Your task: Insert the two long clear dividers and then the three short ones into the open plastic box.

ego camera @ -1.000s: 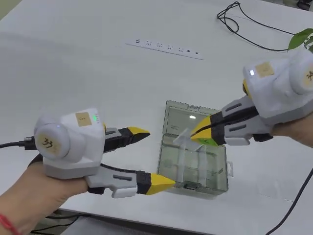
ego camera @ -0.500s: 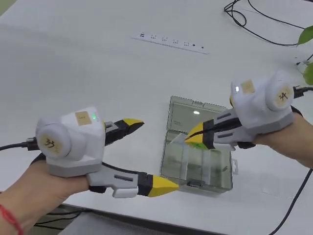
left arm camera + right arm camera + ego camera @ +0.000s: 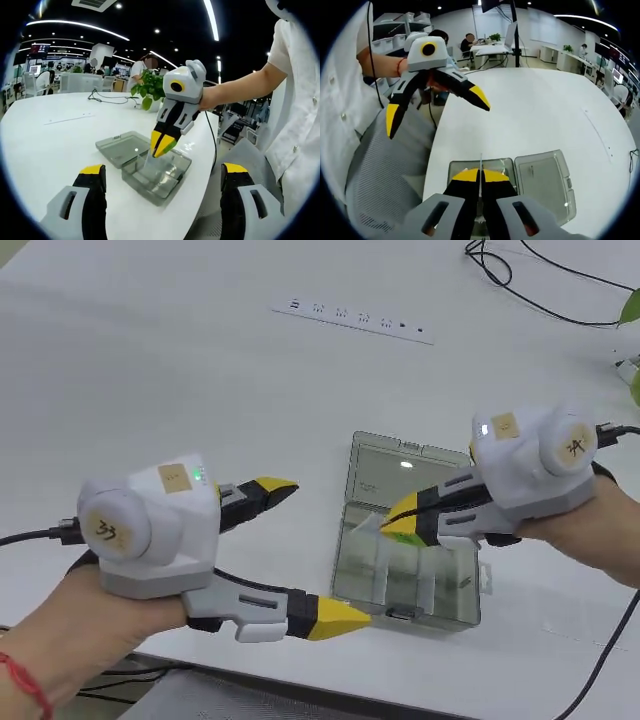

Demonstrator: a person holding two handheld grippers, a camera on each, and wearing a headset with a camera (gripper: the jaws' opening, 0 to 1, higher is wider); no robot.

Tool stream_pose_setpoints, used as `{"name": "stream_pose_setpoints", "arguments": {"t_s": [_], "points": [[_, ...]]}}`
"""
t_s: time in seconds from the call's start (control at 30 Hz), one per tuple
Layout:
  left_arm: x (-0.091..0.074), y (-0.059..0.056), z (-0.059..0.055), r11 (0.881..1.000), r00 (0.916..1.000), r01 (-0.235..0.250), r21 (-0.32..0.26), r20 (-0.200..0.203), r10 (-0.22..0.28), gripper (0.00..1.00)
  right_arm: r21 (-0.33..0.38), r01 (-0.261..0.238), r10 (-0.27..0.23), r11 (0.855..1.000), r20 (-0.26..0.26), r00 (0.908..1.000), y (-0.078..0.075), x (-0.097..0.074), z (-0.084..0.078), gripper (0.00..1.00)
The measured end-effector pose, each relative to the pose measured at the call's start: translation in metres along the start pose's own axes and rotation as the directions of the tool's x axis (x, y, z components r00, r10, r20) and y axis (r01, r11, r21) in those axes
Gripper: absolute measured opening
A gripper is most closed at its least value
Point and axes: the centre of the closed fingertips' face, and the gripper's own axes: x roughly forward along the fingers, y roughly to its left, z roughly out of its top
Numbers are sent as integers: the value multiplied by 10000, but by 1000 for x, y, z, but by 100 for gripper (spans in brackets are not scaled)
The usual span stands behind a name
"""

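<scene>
Right gripper pinches a clear divider over the box nr bench's front edge; lower it upright, square to walls (left gripper gapes wide, idle).

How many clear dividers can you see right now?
3. Two dividers stand in the box; a third divider is pinched in the right gripper over it. Clear plastic, so others may be hidden.

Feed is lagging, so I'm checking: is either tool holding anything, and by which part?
The right tool pinches a thin clear plastic divider by its upper end; the left tool is open, empty.
</scene>
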Motion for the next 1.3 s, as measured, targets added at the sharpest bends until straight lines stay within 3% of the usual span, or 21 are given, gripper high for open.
{"name": "stream_pose_setpoints", "arguments": {"t_s": [0.43, 0.8, 1.0, 1.3], "points": [[2, 1, -4, 10000, 10000, 35, -69, -67, -35, 97, -641, 4, -17, 9979, -200, 9998, 5, 18, -2, 2], [1, 2, -5, 9999, 10000, 45, -124, -43, -46, 97, -313, 67, -77, 9995, -296, 9995, 1, 30, -9, 2], [2, 2, -7, 9999, 9999, 38, -115, -115, -39, 97, -372, -39, 19, 9993, -535, 9986, 1, 36, -12, 2], [2, 2, -7, 9999, 9999, 90, -107, -109, -91, 97, -447, -60, -1, 9990, -1345, 9909, 2, 48, -23, 2]]}}
